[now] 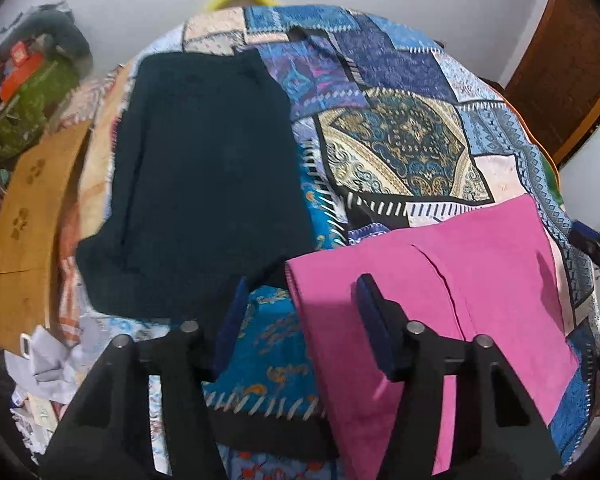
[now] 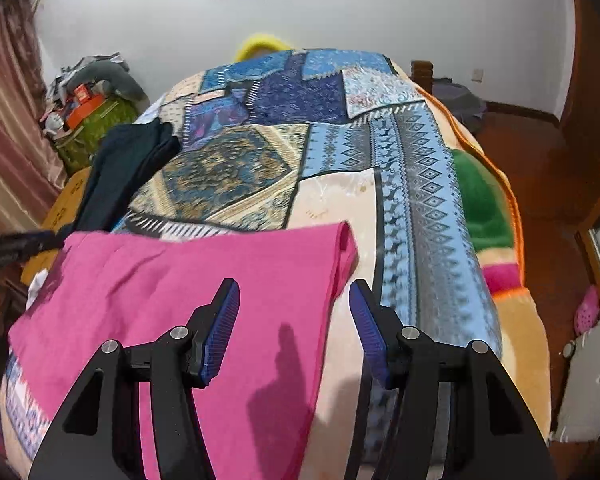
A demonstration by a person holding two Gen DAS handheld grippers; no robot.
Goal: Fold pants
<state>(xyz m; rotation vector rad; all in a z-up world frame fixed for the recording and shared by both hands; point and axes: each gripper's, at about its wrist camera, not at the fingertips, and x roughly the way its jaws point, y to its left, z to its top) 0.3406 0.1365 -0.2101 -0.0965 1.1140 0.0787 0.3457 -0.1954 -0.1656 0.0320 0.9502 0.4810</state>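
Pink pants (image 2: 172, 280) folded flat, smooth, on patchwork bedspread (image 2: 416, 184)

A bed (image 2: 332, 208) carries everything, covered by a patchwork bedspread (image 1: 396, 136) in blue, purple, gold and cream panels. Along its right side a fleece blanket (image 2: 480, 204) with green, pink and orange shows beneath the spread. Pink pants (image 1: 440, 292) lie flat on the near part of the bed, folded into a broad rectangle. A dark navy garment (image 1: 204, 176) lies spread on the bedspread at the left, just beside the pink pants' far left corner.
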